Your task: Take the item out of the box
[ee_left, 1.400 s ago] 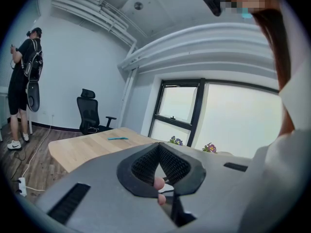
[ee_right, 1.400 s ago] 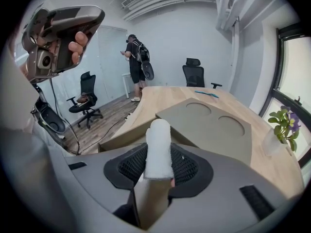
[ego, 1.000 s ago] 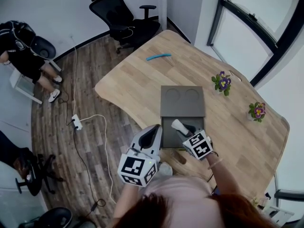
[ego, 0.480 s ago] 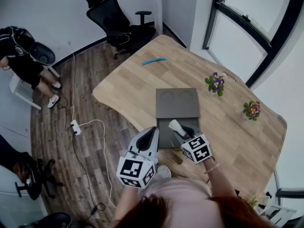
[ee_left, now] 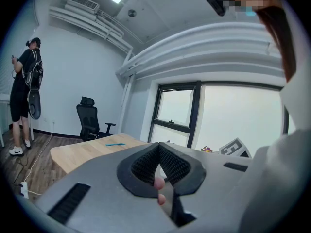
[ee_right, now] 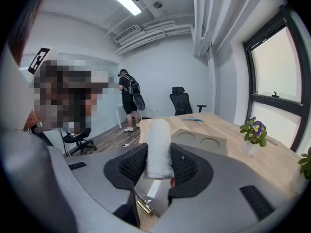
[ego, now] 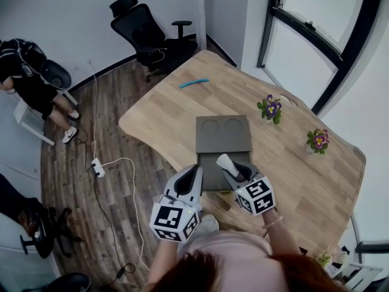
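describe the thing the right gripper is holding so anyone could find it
On the wooden table, find the open grey box near the person's edge. Above it the right gripper grips a short white fuzzy roll. Its white fuzz sets it apart from the smooth grey box and the blue strip farther off.

White walls [ego: 61,17] enclose a room with a wood-plank floor [ego: 115,96]. A curved light-wood desk [ego: 170,111] stands near dark-framed windows [ego: 322,17]; a black office chair [ego: 152,35] sits beyond it. A ceiling strip light [ee_right: 122,0] glows overhead.
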The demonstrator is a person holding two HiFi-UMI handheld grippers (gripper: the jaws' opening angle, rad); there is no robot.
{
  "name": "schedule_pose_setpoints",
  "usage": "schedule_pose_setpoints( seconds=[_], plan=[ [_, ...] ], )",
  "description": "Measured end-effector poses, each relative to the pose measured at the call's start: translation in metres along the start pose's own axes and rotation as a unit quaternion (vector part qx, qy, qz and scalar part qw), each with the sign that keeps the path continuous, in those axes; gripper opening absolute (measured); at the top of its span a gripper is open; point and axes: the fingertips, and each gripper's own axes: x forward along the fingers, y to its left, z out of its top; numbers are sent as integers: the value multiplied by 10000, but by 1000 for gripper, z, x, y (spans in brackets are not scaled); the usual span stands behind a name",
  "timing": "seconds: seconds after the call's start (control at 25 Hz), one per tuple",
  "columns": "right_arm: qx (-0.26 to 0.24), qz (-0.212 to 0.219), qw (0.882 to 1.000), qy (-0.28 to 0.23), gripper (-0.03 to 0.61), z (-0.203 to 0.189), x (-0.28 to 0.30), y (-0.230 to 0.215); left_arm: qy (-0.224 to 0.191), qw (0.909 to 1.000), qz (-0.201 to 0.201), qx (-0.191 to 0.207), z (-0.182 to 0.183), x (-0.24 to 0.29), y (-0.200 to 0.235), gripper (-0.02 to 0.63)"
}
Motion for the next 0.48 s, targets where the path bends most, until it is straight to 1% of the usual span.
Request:
schedule_pose_setpoints(
  seconds=[0.32, 0.48],
  plan=[
    [36, 46, 9994, -348, 138, 17, -27, 4, -39, 9998, 40, 190, 5, -7, -17, 0],
    [-2, 42, 9987, -510, 138, 25, -41, 7, -77, 9997, 70, 222, 6, -13, -24, 0]
  ],
)
